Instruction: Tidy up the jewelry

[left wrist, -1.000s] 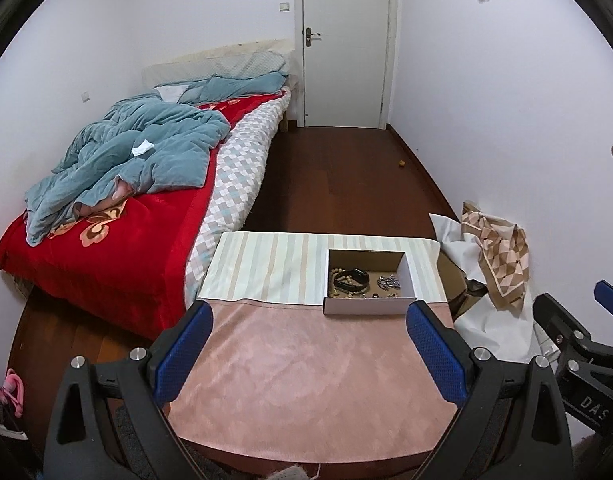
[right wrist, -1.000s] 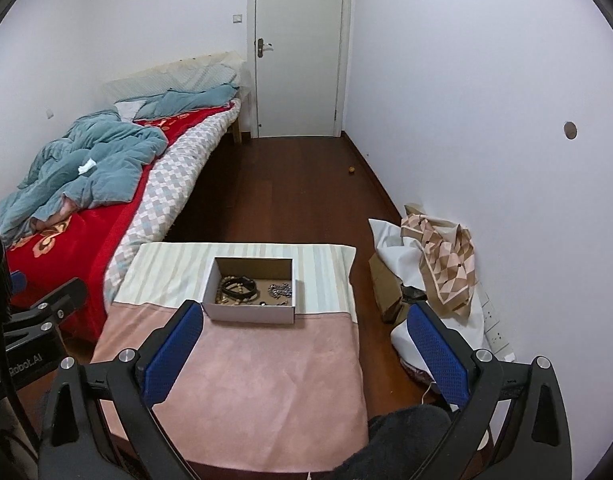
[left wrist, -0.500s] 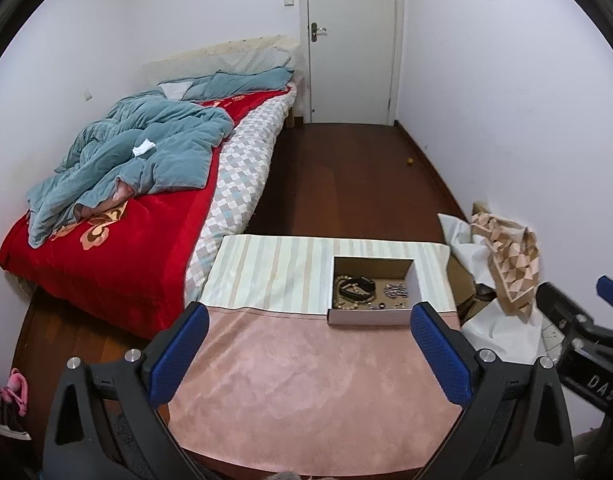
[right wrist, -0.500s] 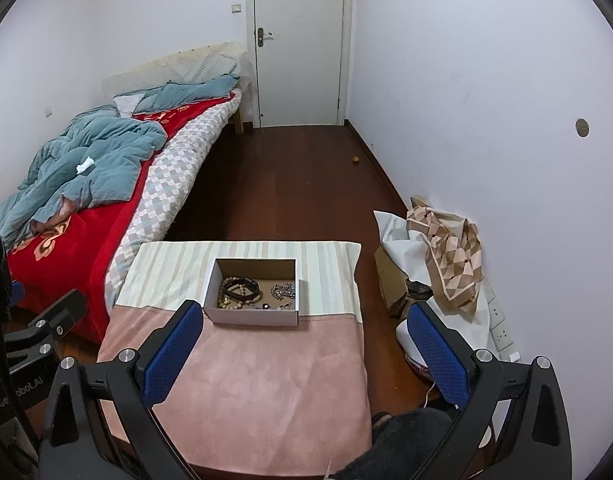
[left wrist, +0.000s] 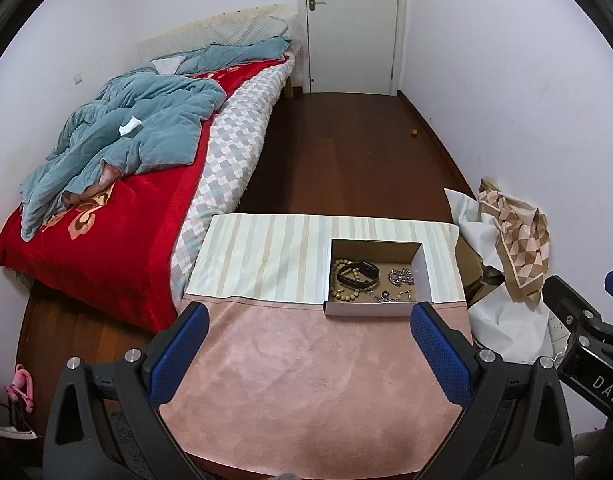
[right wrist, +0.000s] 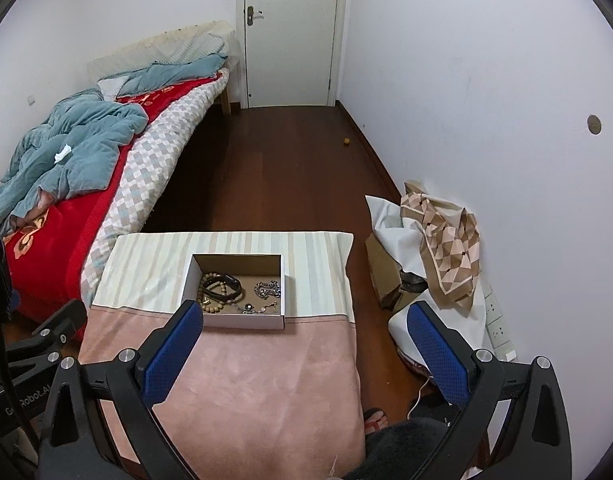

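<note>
A shallow white cardboard box (left wrist: 424,268) (right wrist: 284,280) sits on a small table, on the seam between a striped cloth and a pink cloth (left wrist: 306,380) (right wrist: 258,380). Inside lie a black strap bracelet (left wrist: 356,274) (right wrist: 222,286), a wooden bead bracelet (left wrist: 342,294) (right wrist: 210,306) and a silver chain (left wrist: 401,277) (right wrist: 268,290). My left gripper (left wrist: 308,350) hangs open over the pink cloth, short of the box. Also open, my right gripper (right wrist: 304,350) has its left fingertip (right wrist: 186,320) in front of the box's near left corner. Both hold nothing.
A bed (left wrist: 118,216) with a red cover and blue quilt stands left of the table. Against the right wall lies a patterned scarf (right wrist: 446,240) over a white bag and a cardboard box. Dark wood floor runs to a closed white door (right wrist: 292,32). A sandalled foot (right wrist: 374,420) shows by the table.
Both grippers have moved slightly forward and lower toward the table, so the box sits closer and larger in both views. Both stay open.
</note>
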The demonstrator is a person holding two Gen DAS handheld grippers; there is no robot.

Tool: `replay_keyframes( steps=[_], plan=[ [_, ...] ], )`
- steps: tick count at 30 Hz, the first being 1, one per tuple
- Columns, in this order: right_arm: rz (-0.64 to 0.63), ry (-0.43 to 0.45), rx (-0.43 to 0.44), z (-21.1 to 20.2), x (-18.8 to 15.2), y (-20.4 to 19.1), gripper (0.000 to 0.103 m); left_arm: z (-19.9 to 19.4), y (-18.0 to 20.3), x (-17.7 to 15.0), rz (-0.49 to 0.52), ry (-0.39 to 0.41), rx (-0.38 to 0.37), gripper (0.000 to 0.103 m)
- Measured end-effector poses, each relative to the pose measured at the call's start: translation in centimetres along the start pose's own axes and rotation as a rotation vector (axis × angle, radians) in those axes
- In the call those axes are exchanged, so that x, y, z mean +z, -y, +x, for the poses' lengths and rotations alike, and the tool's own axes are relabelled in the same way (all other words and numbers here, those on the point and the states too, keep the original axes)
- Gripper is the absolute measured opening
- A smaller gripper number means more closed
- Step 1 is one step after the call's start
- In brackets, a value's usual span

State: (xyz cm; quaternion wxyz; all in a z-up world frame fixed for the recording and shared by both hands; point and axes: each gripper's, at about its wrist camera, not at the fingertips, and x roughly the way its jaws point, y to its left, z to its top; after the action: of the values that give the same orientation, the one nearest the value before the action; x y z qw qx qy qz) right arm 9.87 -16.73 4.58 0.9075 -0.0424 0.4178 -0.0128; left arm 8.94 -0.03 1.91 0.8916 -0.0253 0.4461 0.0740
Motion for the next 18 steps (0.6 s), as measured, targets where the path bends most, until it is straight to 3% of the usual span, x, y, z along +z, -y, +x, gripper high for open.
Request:
replay_keyframes(
  steps=[18],
  plan=[
    [-0.008,-0.024,0.007,1.18,0.18,-0.26,0.103,0.01,0.12,0.8,-0.003,0.003,0.012,0.103]
  ],
)
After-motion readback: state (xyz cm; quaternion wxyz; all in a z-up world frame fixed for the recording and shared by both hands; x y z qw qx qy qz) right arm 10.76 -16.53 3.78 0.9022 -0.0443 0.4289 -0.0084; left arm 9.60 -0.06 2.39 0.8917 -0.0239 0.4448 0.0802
